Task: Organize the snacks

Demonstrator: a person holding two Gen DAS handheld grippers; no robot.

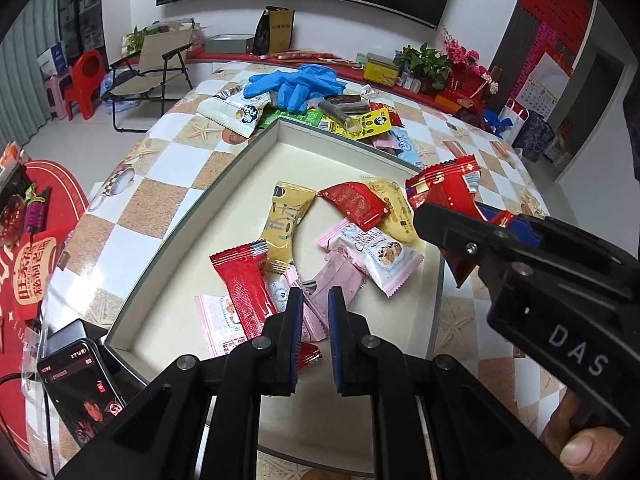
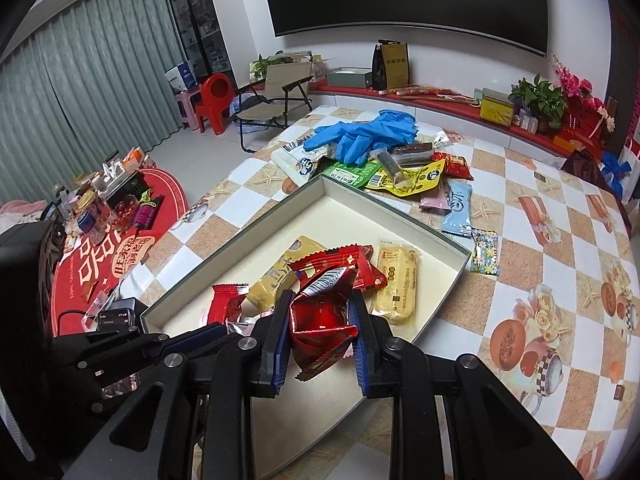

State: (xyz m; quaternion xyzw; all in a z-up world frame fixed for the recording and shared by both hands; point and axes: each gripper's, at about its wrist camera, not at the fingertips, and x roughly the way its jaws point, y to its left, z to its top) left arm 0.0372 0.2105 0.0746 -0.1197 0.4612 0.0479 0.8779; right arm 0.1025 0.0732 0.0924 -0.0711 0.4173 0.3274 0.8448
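A shallow cream box (image 1: 256, 148) (image 2: 460, 264) lies on the checkered table and holds several wrapped snacks: red (image 1: 244, 288), tan (image 1: 286, 224), pink (image 1: 372, 252) and yellow (image 2: 398, 284) packets. My right gripper (image 2: 320, 312) (image 1: 448, 216) is shut on a crumpled red snack packet (image 2: 324, 312) (image 1: 444, 184) and holds it over the box's near right part. My left gripper (image 1: 314, 312) is open and empty, low over the pink packets at the box's near end; it also shows in the right wrist view (image 2: 168, 344).
More snacks (image 2: 404, 176) and blue gloves (image 2: 364, 132) are piled beyond the box's far edge. Light blue (image 2: 458, 208) and floral (image 2: 486, 252) packets lie to the box's right. A phone (image 1: 80, 388) lies at the near left table edge.
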